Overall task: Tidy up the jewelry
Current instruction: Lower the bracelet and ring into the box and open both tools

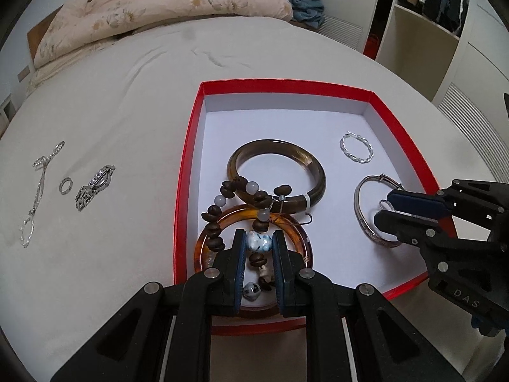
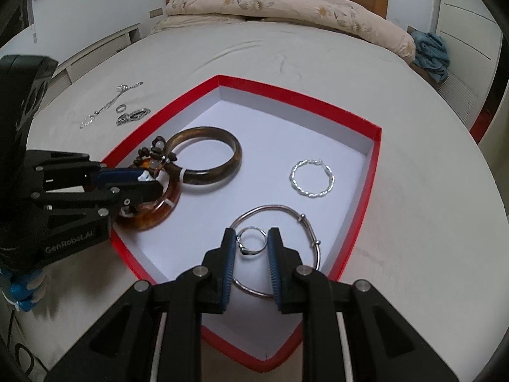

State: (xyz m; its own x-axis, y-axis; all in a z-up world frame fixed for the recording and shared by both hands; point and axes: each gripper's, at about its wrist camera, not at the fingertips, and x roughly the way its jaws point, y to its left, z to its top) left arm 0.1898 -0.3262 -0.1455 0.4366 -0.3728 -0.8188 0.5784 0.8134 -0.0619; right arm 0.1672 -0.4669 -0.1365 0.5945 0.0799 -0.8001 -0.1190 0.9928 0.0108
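Note:
A red box (image 1: 187, 146) (image 2: 375, 165) with a white floor lies on the bed. My left gripper (image 1: 259, 243) (image 2: 146, 180) is shut on a beaded bracelet (image 1: 222, 210) by its white-blue bead, over an amber bangle (image 1: 203, 254) (image 2: 159, 216) in the box. A dark brown bangle (image 1: 315, 172) (image 2: 222, 146) lies just behind. My right gripper (image 2: 251, 242) (image 1: 386, 208) is shut on a small silver ring (image 2: 251, 240), above a thin silver bangle (image 2: 280, 208) (image 1: 361, 203). A twisted silver hoop (image 1: 356, 148) (image 2: 311, 178) lies further back.
Left of the box on the sheet lie a silver chain (image 1: 38, 184) (image 2: 108, 105), a small ring (image 1: 65, 186) (image 2: 121, 108) and a watch (image 1: 94, 186) (image 2: 133, 116). A folded quilt (image 1: 159, 12) (image 2: 286, 3) lies at the headboard, with a blue cloth (image 1: 307, 4) beside it.

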